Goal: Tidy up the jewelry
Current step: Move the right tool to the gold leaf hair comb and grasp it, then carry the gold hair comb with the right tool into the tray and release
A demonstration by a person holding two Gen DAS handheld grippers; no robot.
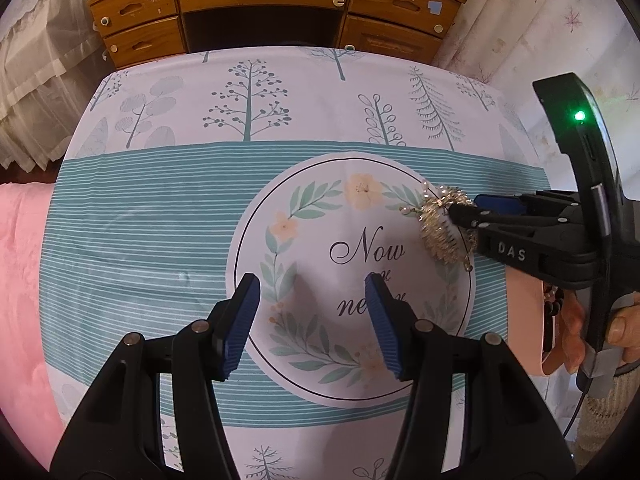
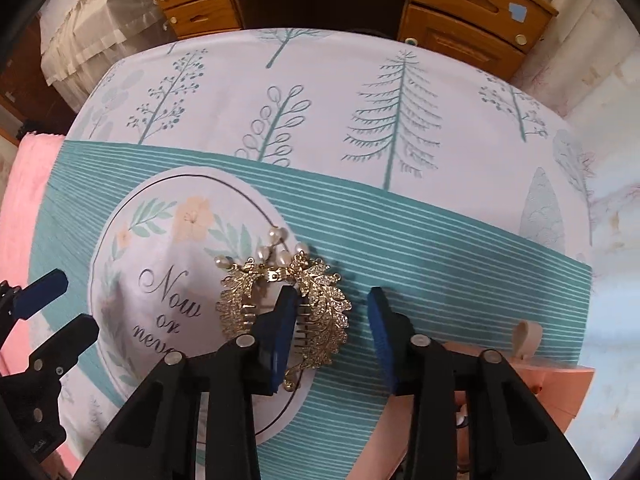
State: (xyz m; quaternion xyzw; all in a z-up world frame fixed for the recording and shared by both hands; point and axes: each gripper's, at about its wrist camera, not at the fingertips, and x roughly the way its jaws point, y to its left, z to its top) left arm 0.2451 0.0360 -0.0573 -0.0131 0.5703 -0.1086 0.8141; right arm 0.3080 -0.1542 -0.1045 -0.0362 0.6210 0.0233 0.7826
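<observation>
The gold hair clip (image 2: 286,312) with its little pearls lies flat on the patterned cloth (image 2: 440,248) that covers the worktop, at the edge of the printed circle with the words. In the right wrist view it sits right at the right gripper (image 2: 332,334) — the left finger (image 2: 282,328) of that pair lies over the clip's middle, between its two leafy halves, while the right finger (image 2: 382,332) stands clear of it on the striped cloth, just beside the clip's outer edge. So one half of the clip lies between the fingers, which are parted and not clamped on it; whether the left finger actually touches the metal I cannot tell.

The clip's long axis runs away from the fingers, from hinge and pearls at the far end to the comb teeth nearest the camera. To my eye, closing now would catch only the right-hand leaf.

The left gripper (image 1: 312,322) is well apart from the clip — its fingers spread and empty over the printed words, the clip lying up and to their right. A pink box (image 2: 560,388) sits just right of the right fingers.
</observation>
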